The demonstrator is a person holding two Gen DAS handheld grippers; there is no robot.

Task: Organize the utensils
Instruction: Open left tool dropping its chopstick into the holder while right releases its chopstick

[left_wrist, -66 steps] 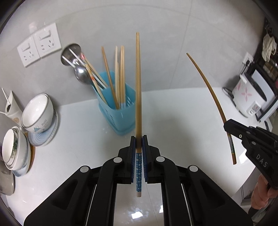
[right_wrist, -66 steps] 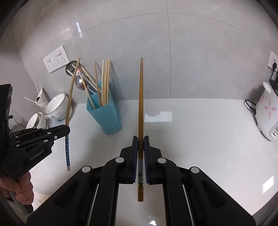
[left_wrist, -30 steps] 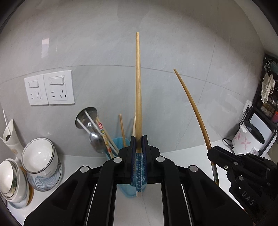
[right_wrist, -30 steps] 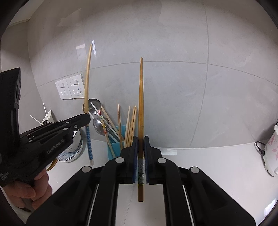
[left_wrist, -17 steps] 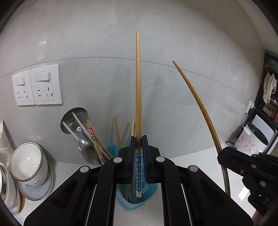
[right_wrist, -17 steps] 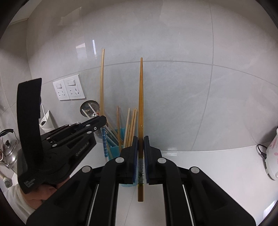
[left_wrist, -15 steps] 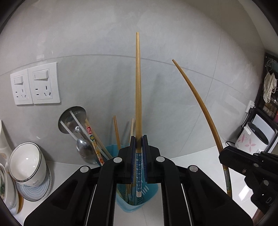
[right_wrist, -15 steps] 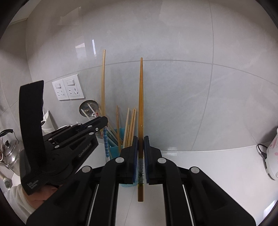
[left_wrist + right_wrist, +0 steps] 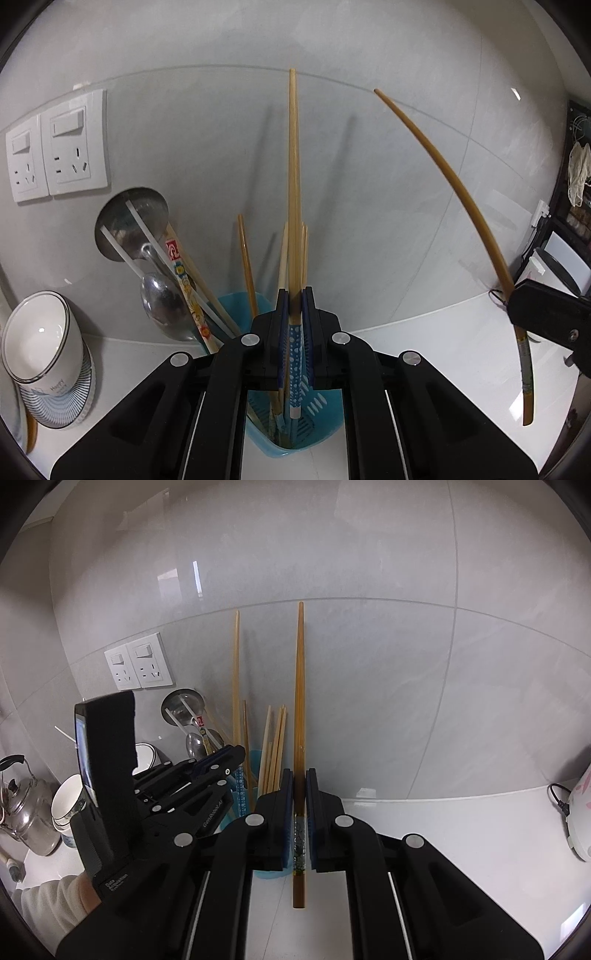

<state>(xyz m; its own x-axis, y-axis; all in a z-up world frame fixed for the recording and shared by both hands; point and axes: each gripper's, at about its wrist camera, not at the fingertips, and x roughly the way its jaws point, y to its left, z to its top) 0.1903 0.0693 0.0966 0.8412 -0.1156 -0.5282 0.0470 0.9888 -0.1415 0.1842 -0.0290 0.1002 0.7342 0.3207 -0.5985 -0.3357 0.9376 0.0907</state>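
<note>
Blue-handled chopstick [image 9: 294, 236] clamped in left gripper [image 9: 294, 325], lower end inside blue holder [image 9: 325, 424], unreleased. Brown chopstick [image 9: 299, 716] clamped in right gripper [image 9: 299, 812], outside, pending.

Both views are evenly lit and rather soft, with dark vignette corners from the round fisheye lens. The glossy grey tiled wall [image 9: 369, 664] carries pale window-like glare patches in the right wrist view, and the white glossy surface [image 9: 443, 350] shows small bright reflections. The long wooden chopstick with blue dotted end [image 9: 293, 221] throws faint double shadows on the wall. Straight lines bend near the edges; the plain brown wooden chopstick [image 9: 461, 206] looks strongly curved there. Focus is sharp, without motion blur.
</note>
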